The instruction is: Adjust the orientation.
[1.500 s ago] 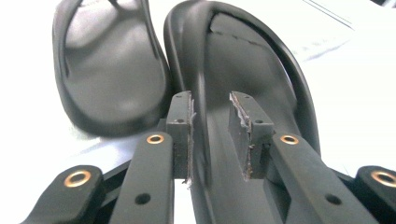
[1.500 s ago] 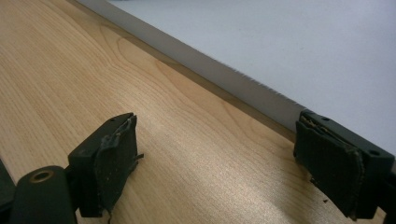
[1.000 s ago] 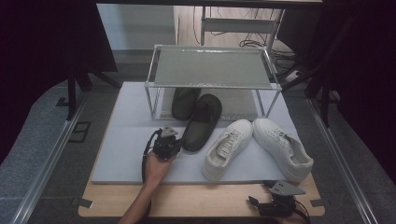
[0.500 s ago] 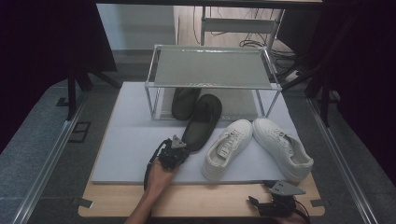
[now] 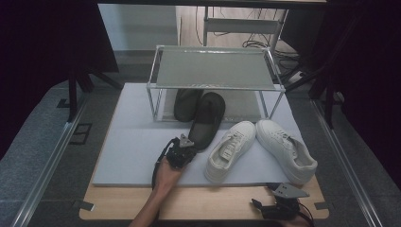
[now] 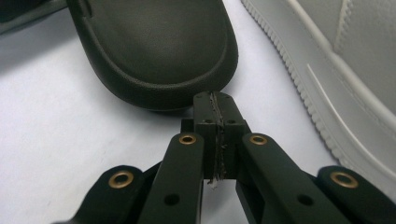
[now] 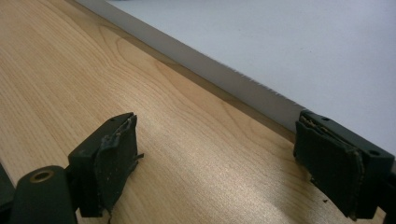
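I am holding the left tongs (image 6: 215, 103) pressed together with nothing between the jaws, their tips sitting just at the near rounded end of the dark slipper (image 6: 154, 51). Whether the tips are touching its rim I cannot tell. The slipper lies straight ahead of these tongs, and in the high view its long axis is running from the left tongs (image 5: 185, 146) away and slightly to the right, with its far end reaching under the wire rack (image 5: 215, 68). A second dark slipper (image 5: 186, 104) is lying beside it, under the rack. Just to the right of the slipper's near end, a white sneaker (image 6: 336, 60) is sitting close alongside, so room on that side is tight.

My left hand is much the nearer one. The right tongs (image 7: 215, 163) are standing spread and empty, well apart from the slipper, resting at the bare wooden table (image 7: 70, 79) near the front edge of the grey mat (image 7: 289, 42).

I judge that the jaws need to open before they can take the slipper's end.
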Available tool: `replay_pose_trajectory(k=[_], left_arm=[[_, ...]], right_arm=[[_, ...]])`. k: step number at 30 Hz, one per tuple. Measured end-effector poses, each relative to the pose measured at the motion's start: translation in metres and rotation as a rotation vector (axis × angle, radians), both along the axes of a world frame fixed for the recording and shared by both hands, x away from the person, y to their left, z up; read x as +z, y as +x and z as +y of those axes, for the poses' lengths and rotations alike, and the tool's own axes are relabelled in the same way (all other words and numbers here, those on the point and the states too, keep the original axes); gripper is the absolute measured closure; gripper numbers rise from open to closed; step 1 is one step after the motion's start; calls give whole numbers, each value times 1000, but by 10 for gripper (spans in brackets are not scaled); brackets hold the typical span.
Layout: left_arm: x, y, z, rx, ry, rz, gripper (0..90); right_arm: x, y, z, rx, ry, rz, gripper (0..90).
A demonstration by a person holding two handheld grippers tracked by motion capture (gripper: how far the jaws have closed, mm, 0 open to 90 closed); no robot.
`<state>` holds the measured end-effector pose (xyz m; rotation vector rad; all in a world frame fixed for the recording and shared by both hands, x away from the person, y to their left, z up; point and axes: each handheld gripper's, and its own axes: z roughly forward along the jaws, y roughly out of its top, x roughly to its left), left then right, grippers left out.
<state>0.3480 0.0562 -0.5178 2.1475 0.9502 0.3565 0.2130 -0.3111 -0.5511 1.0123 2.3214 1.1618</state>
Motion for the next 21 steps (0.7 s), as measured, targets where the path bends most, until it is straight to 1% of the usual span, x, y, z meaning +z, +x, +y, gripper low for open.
replay_pose_trajectory(k=[3, 11, 13, 15, 18, 21], left_arm=[[1, 3, -3, 4, -13, -8, 893], [8, 10, -8, 3, -23, -22, 893], [9, 10, -9, 4, -24, -23, 893], [9, 8, -8, -1, -21, -16, 890], [8, 4, -8, -15, -8, -6, 890], [6, 2, -8, -18, 2, -1, 889]], right_arm=[[0, 0, 0, 0, 1, 1, 135], [0, 0, 0, -1, 1, 3, 135], [0, 0, 0, -1, 1, 3, 135], [0, 0, 0, -1, 1, 3, 135], [0, 0, 0, -1, 1, 3, 135], [0, 0, 0, -2, 1, 4, 135]])
